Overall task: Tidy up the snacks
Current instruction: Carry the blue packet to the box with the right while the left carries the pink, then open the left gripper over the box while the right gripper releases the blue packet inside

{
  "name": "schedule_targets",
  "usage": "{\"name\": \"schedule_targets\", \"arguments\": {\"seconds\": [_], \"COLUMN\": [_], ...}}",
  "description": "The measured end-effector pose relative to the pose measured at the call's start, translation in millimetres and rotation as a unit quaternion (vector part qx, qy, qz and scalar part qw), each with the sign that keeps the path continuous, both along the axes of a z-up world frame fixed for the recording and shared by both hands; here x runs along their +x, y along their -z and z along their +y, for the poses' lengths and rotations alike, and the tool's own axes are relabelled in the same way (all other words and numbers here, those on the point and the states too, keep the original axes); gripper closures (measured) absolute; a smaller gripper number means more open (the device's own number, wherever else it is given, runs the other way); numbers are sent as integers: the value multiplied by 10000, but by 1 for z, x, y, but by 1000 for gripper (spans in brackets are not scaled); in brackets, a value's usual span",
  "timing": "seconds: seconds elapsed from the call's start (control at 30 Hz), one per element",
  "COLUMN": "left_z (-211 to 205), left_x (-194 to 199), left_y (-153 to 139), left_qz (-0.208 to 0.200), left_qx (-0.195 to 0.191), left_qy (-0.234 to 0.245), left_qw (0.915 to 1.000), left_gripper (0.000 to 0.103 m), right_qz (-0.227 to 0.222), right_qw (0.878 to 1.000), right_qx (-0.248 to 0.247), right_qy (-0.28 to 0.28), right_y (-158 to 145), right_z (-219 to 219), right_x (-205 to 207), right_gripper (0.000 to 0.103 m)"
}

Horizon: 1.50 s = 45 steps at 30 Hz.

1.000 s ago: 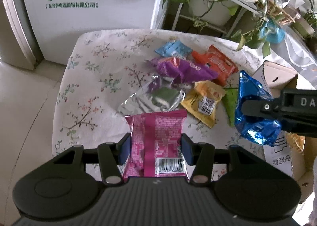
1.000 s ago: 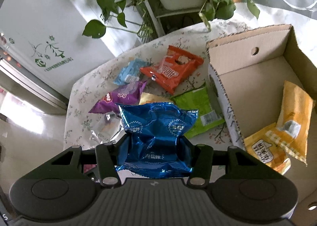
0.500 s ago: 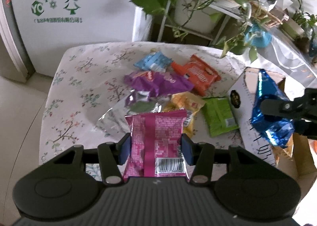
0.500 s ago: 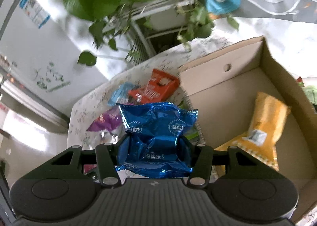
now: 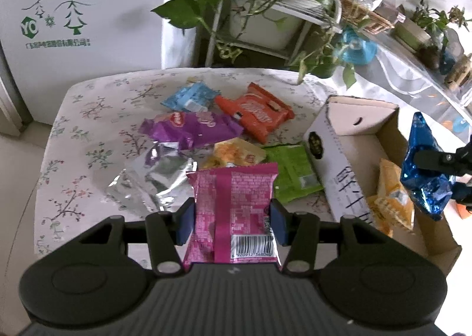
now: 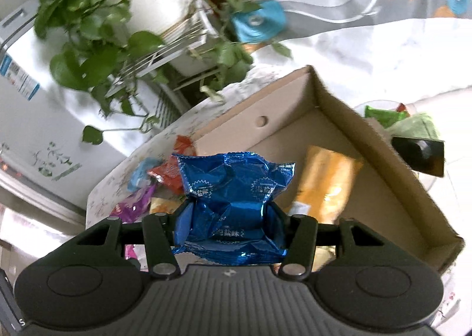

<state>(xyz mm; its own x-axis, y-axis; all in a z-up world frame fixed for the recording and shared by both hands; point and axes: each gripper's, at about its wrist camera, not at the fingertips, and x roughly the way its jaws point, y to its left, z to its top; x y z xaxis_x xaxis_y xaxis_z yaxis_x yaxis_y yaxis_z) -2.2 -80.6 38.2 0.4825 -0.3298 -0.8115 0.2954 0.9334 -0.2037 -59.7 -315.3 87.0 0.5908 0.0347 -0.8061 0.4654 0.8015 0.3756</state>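
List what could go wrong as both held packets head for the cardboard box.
The blue packet is crumpled in the right gripper; released too early, it may catch the cardboard box wall and fall outside. The left gripper pinches the pink packet by its edges, so it might slip. Both grippers heading boxward may collide.

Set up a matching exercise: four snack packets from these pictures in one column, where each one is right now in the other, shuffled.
1. pink packet with a barcode
2. shiny blue foil packet
3. orange-yellow packet
4. purple packet

A. lying inside the cardboard box
B. lying on the floral tablecloth
C. held in the left gripper
D. held in the right gripper

Pairs: 1-C, 2-D, 3-A, 4-B
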Motion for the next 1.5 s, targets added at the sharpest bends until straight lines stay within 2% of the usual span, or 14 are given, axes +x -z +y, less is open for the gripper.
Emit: {"name": "schedule_targets", "arguments": {"seconds": [0.23,0.5,0.87,1.03,1.2,1.27,1.5], "left_z": [-23,-70,-131,-151,-156,-153,-132], "left_x": [-5,-2,11,16,16,14,14], "left_y": [-19,-31,-29,-27,-26,-30,-38], "left_qz": [-153,-146,39,-10,-19,-86,-153], "left_qx": [-357,-652,-691,-630,-725,-711,-622], "left_qy": [237,432,561,675,719,768,858], "left_qw": [9990,9968,9960,9957,9948,9945,9943], "left_gripper": [52,52,52,51,29,27,27], "right_qz": [-61,-11,29,76,79,72,-73], "right_qw": [9990,9970,9942,9934,9906,9902,9921], "right_qx": [121,81,229,347,432,410,429], "right_qy": [433,772,1046,1090,1295,1334,1177], "right_y": [-4,-5,-4,0,1,0,-3], "right_z": [-27,-47,-60,-63,-67,-67,-62], "right_x": [-16,-33,-45,-46,-48,-50,-46], "right_gripper": [43,43,43,43,36,27,25]}}
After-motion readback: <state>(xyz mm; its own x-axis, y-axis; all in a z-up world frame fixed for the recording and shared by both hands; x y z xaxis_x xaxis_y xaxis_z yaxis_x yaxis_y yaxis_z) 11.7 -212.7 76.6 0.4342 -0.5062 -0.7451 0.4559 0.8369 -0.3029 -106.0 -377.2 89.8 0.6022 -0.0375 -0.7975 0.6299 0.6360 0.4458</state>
